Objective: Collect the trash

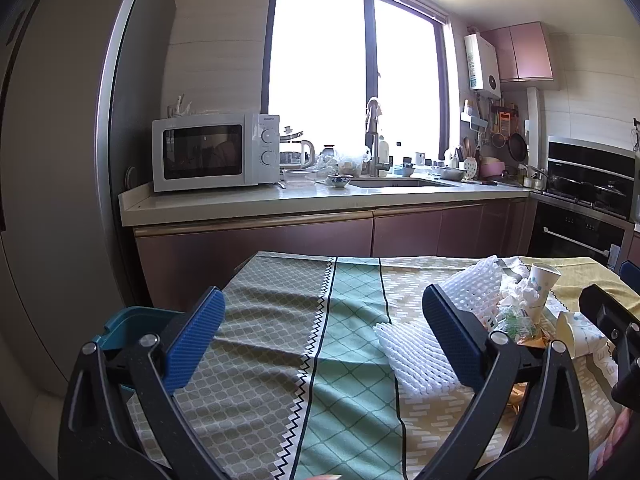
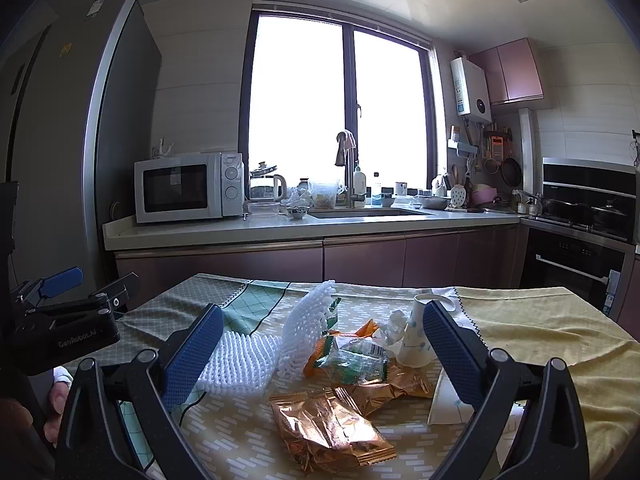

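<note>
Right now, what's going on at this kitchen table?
A person holds a claw in each hand over a table covered with a patterned tablecloth, about to gather trash. Both the left claw and the right claw are open and hold nothing. The litter lies in one pile: white foam fruit nets, gold snack wrappers, a clear plastic wrapper, crumpled tissue and a paper cup. A teal bin shows at the table's left edge. Nothing is picked up yet.

Tablecloth: panels of grey-green lattice, green diamond grid, yellow with white dashes, plain yellow; black-and-white zigzag seams. Foam netting: white. Snack wrappers: copper foil. Paper cup: white, blue dots. Bin: teal.
</note>
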A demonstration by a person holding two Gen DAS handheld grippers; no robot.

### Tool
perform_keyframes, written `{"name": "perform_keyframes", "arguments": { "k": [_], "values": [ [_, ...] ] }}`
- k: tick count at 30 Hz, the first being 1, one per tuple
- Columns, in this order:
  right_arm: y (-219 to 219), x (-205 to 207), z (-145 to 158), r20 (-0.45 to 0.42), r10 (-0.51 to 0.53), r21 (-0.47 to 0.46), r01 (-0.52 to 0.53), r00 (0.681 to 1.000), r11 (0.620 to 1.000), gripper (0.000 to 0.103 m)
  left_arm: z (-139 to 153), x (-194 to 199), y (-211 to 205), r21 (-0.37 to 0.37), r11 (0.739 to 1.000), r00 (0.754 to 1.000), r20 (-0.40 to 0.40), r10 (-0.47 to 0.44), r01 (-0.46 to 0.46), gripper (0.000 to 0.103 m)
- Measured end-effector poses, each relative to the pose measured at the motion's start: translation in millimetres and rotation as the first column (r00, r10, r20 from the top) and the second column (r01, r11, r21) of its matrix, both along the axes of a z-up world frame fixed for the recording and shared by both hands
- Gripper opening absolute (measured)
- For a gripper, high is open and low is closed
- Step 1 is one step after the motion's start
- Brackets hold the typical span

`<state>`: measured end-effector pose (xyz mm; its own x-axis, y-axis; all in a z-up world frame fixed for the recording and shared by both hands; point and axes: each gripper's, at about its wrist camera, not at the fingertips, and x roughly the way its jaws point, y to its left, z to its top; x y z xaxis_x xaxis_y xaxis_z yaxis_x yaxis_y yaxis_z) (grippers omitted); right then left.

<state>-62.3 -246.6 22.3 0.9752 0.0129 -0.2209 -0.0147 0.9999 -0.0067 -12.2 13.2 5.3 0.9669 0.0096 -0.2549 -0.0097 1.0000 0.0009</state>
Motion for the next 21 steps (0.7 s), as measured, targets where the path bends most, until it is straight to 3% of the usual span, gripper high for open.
{"name": "perform_keyframes", "arguments": {
  "k": [21],
  "values": [
    [1.2, 3.3, -4.0, -0.003, 0.003, 0.002, -0.003, 1.0, 1.0, 0.096, 0.9, -6.4, 0.3, -0.002, 1.0, 0.999, 0.033, 0.002, -0.002, 0.097]
  ]
}}
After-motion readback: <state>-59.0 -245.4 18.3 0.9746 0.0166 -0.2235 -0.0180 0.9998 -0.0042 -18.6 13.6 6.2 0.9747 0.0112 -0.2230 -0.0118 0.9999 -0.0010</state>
